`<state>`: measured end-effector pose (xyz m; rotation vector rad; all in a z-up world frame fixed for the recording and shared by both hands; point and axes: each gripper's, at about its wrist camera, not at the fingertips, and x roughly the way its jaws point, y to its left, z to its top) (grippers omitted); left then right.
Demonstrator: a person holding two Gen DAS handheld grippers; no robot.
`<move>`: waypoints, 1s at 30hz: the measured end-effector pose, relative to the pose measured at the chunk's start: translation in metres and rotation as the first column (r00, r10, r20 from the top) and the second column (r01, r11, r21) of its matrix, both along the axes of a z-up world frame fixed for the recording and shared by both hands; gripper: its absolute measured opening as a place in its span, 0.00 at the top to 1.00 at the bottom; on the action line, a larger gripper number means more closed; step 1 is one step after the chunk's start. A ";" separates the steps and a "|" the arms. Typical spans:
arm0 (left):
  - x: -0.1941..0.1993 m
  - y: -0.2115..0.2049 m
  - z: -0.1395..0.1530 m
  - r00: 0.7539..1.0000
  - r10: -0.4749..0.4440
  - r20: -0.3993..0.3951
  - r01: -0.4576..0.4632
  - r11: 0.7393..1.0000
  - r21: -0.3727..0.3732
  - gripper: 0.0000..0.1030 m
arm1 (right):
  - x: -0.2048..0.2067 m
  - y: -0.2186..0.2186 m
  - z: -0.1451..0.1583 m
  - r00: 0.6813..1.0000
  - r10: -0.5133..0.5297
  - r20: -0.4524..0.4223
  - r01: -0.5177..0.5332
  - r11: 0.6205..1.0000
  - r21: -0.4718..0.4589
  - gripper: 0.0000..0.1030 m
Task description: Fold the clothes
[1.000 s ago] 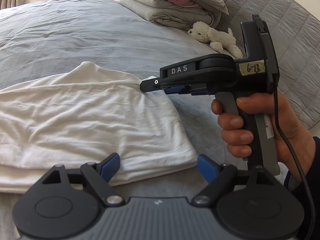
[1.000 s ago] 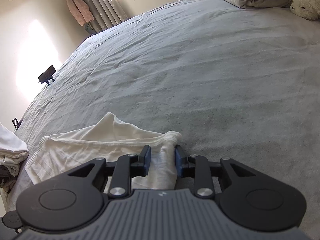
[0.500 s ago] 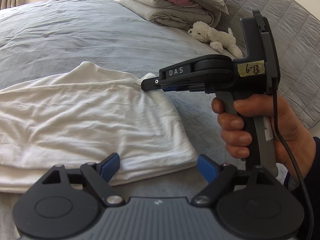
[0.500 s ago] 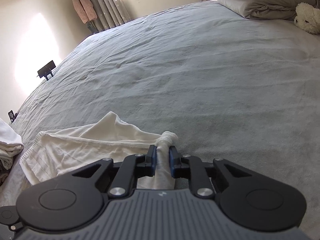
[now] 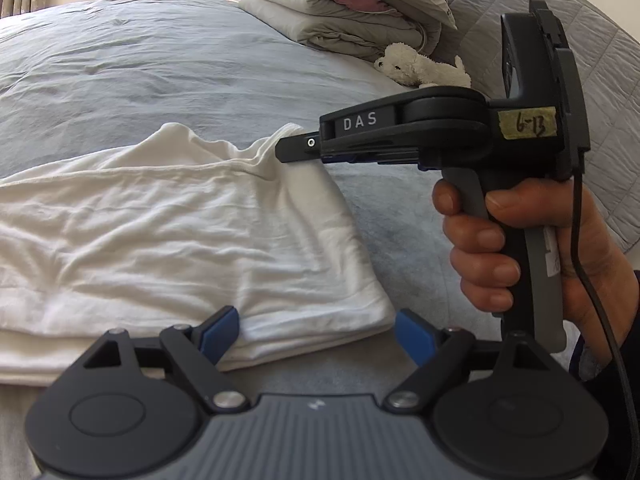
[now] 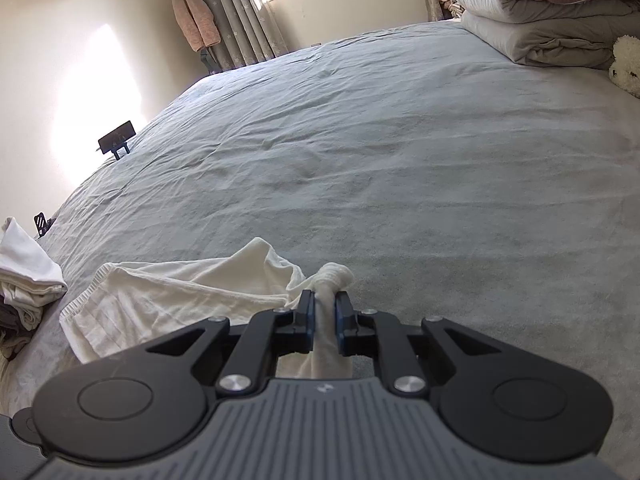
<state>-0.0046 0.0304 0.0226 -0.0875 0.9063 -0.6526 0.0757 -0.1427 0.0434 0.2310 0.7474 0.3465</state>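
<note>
The white garment (image 5: pixel 172 240) lies half-folded on the grey bed (image 5: pixel 160 72). Only the right wrist view shows the right gripper (image 6: pixel 323 312) closing, its pads pinching the garment's bunched corner. The left gripper (image 5: pixel 316 334) gapes wide over the near edge, gripping nothing. A plush toy (image 5: pixel 420 70) lies beyond the garment, beside stacked quilts (image 5: pixel 340 12).

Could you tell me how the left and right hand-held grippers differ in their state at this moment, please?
The left hand-held gripper is wide open, straddling the near corner of the white garment without pinching it. The right hand-held gripper is closing, with a bunched far corner between its pads. The left one sits over the near edge, the right at the far one. Both have blue pads and black bodies.
</note>
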 end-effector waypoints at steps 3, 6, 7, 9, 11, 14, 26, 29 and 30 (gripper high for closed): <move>0.000 0.002 0.001 1.000 0.003 -0.012 -0.003 1.000 -0.014 0.16 | 0.000 0.003 0.001 1.000 0.006 0.005 -0.006 1.000 -0.005 0.87; 0.001 0.008 0.003 1.000 0.009 -0.030 -0.010 0.999 -0.032 0.16 | -0.001 0.006 0.003 1.000 0.014 0.009 -0.014 1.000 -0.005 0.87; 0.001 0.010 0.004 0.999 0.012 -0.034 -0.013 0.999 -0.036 0.16 | -0.001 0.008 0.004 1.000 0.016 0.009 -0.016 1.000 -0.004 0.87; 0.000 0.015 0.006 0.999 0.017 -0.038 -0.019 0.999 -0.044 0.16 | -0.001 0.009 0.005 1.000 0.021 0.009 -0.021 1.000 -0.003 0.87; 0.000 0.020 0.007 0.999 0.021 -0.040 -0.023 0.998 -0.051 0.16 | -0.001 0.011 0.007 1.000 0.026 0.011 -0.026 1.000 -0.001 0.87; 0.000 0.028 0.011 0.999 0.033 -0.035 -0.035 0.997 -0.062 0.16 | -0.001 0.013 0.009 0.999 0.030 0.015 -0.030 1.000 0.005 0.87; -0.001 0.035 0.021 0.999 0.034 0.012 -0.033 0.996 -0.080 0.16 | 0.004 0.024 0.012 0.998 0.062 -0.021 -0.061 0.997 0.054 0.87; -0.003 0.032 0.020 1.000 0.023 0.019 -0.021 0.998 -0.065 0.16 | 0.005 0.026 0.013 0.998 0.058 -0.023 -0.057 0.997 0.045 0.87; -0.002 0.032 0.020 1.000 0.025 0.017 -0.024 0.998 -0.064 0.16 | 0.006 0.025 0.012 0.998 0.054 -0.026 -0.053 0.998 0.045 0.87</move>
